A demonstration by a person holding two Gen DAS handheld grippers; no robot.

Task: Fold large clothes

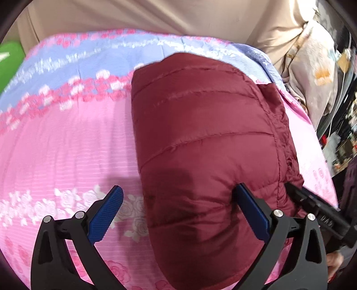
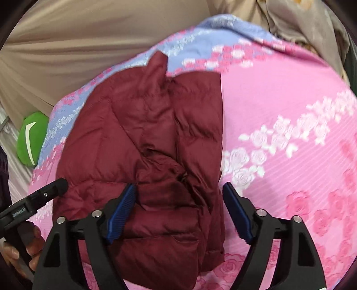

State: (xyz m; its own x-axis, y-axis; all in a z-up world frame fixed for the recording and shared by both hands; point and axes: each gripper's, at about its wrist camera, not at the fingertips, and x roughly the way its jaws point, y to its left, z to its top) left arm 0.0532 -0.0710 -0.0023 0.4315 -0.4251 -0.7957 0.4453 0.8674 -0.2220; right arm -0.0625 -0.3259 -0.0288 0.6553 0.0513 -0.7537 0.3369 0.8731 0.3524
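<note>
A dark red quilted puffer jacket (image 1: 200,133) lies folded into a compact bundle on a pink and blue floral bedspread (image 1: 67,138). It also shows in the right wrist view (image 2: 151,138), with a sleeve end sticking up at its far edge. My left gripper (image 1: 178,200) is open and empty over the jacket's near left edge. My right gripper (image 2: 179,196) is open and empty, its jaws astride the jacket's near right part. The right gripper's tip shows in the left wrist view (image 1: 312,200). The left gripper's tip shows in the right wrist view (image 2: 44,194).
Beige fabric (image 1: 156,15) lies past the bed's far edge. A green cushion (image 2: 31,138) sits off the bed's far left corner. A patterned cloth (image 1: 316,73) and cluttered shelves are to the right of the bed.
</note>
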